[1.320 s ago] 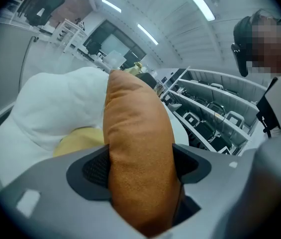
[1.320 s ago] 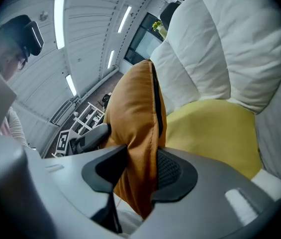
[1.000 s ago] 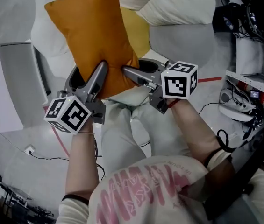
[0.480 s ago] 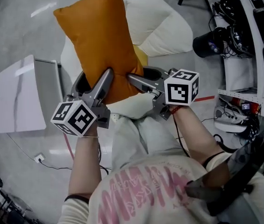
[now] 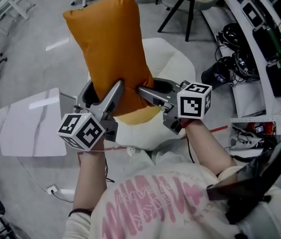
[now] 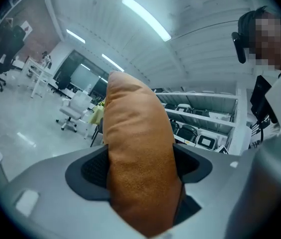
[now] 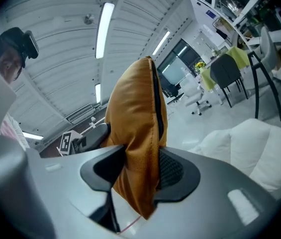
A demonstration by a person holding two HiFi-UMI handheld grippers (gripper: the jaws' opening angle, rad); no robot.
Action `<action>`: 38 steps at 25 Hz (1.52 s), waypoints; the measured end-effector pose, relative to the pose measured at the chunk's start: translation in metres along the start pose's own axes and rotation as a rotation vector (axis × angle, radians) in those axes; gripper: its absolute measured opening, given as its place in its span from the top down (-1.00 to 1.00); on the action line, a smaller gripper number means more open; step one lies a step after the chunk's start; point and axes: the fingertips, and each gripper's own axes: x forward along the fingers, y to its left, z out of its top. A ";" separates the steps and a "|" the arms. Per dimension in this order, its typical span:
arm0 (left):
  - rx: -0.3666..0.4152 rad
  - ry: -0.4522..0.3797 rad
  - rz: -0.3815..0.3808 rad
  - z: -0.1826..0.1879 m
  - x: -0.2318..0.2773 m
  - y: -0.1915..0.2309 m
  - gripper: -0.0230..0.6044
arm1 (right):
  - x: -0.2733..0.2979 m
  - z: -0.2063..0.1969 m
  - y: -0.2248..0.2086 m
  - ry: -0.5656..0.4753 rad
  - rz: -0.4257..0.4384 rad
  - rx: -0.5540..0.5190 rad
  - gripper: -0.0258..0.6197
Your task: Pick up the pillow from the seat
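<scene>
Between the two hand-held grippers, an orange pillow (image 5: 111,44) stands upright in the air, lifted clear of the white padded seat (image 5: 172,66) below it. The left hand-held gripper (image 5: 102,91) has its jaws set wide around the pillow's thick lower corner, pads pressed into the fabric. The right hand-held gripper (image 5: 152,87) bites the neighbouring lower edge along the seam in a narrower grip. Its jaws have just been opening a little, and the cloth sits squeezed between the pads. A yellow cushion (image 5: 138,114) shows just under the pillow's bottom end, against the seat. A white table (image 5: 28,128) stands off to the left on the grey floor (image 5: 41,29), and shelving (image 5: 267,39) crowded with cables and gear runs along the right.
</scene>
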 end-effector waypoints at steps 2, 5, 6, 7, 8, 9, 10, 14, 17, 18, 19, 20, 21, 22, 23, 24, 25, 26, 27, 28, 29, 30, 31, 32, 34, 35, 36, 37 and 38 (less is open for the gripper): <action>0.014 -0.026 -0.006 0.024 -0.006 -0.014 -0.36 | -0.004 0.019 0.020 -0.017 0.017 -0.031 0.30; 0.027 -0.070 -0.014 0.056 -0.017 -0.033 -0.36 | -0.011 0.045 0.048 -0.039 0.043 -0.084 0.29; 0.036 -0.084 -0.015 0.065 -0.021 -0.038 -0.36 | -0.011 0.051 0.057 -0.045 0.050 -0.102 0.28; 0.048 -0.097 -0.017 0.075 -0.027 -0.044 -0.36 | -0.012 0.057 0.067 -0.051 0.059 -0.118 0.28; 0.062 -0.108 -0.022 0.083 -0.032 -0.050 -0.36 | -0.014 0.062 0.076 -0.058 0.068 -0.131 0.28; 0.075 -0.115 -0.029 0.089 -0.037 -0.057 -0.36 | -0.017 0.065 0.085 -0.066 0.078 -0.139 0.28; 0.087 -0.121 -0.038 0.093 -0.042 -0.064 -0.36 | -0.021 0.066 0.092 -0.073 0.085 -0.146 0.27; 0.124 -0.153 -0.073 0.104 -0.066 -0.089 -0.37 | -0.032 0.066 0.120 -0.101 0.105 -0.178 0.24; 0.130 -0.164 -0.098 0.111 -0.091 -0.098 -0.37 | -0.032 0.059 0.145 -0.118 0.108 -0.188 0.24; 0.130 -0.171 -0.111 0.112 -0.098 -0.099 -0.36 | -0.033 0.056 0.151 -0.126 0.107 -0.189 0.23; 0.130 -0.177 -0.123 0.113 -0.103 -0.100 -0.36 | -0.033 0.054 0.155 -0.131 0.105 -0.191 0.23; 0.129 -0.181 -0.131 0.112 -0.105 -0.100 -0.36 | -0.033 0.052 0.157 -0.131 0.104 -0.193 0.22; 0.126 -0.180 -0.135 0.110 -0.107 -0.099 -0.36 | -0.032 0.050 0.157 -0.125 0.105 -0.195 0.22; 0.120 -0.174 -0.136 0.107 -0.107 -0.097 -0.36 | -0.032 0.047 0.155 -0.111 0.107 -0.197 0.22; 0.112 -0.166 -0.135 0.103 -0.107 -0.095 -0.36 | -0.031 0.044 0.153 -0.092 0.108 -0.199 0.21; 0.102 -0.157 -0.135 0.098 -0.106 -0.093 -0.36 | -0.031 0.040 0.149 -0.071 0.107 -0.202 0.21; 0.092 -0.152 -0.137 0.093 -0.105 -0.091 -0.36 | -0.031 0.037 0.146 -0.052 0.104 -0.207 0.21; 0.083 -0.151 -0.140 0.088 -0.105 -0.088 -0.35 | -0.030 0.033 0.143 -0.036 0.099 -0.213 0.20; 0.077 -0.154 -0.143 0.085 -0.106 -0.086 -0.34 | -0.028 0.030 0.141 -0.024 0.095 -0.219 0.18; 0.074 -0.160 -0.145 0.082 -0.108 -0.083 -0.34 | -0.026 0.027 0.140 -0.015 0.093 -0.224 0.19; 0.073 -0.167 -0.146 0.080 -0.110 -0.080 -0.34 | -0.024 0.024 0.140 -0.008 0.093 -0.227 0.19; 0.073 -0.170 -0.146 0.079 -0.112 -0.077 -0.34 | -0.021 0.022 0.140 -0.001 0.096 -0.230 0.19; 0.075 -0.168 -0.146 0.077 -0.114 -0.074 -0.33 | -0.018 0.019 0.140 0.008 0.099 -0.231 0.20; 0.077 -0.162 -0.147 0.076 -0.116 -0.072 -0.34 | -0.015 0.016 0.141 0.018 0.101 -0.231 0.20; 0.089 -0.147 -0.148 0.075 -0.119 -0.066 -0.34 | -0.009 0.011 0.141 0.034 0.101 -0.230 0.21; 0.096 -0.141 -0.147 0.075 -0.121 -0.064 -0.34 | -0.006 0.009 0.141 0.037 0.099 -0.231 0.22; 0.101 -0.138 -0.144 0.075 -0.122 -0.063 -0.34 | -0.005 0.007 0.141 0.039 0.098 -0.231 0.23; 0.102 -0.136 -0.141 0.075 -0.123 -0.062 -0.34 | -0.003 0.007 0.142 0.039 0.099 -0.231 0.24; 0.100 -0.136 -0.137 0.075 -0.123 -0.061 -0.34 | -0.003 0.007 0.143 0.039 0.102 -0.231 0.24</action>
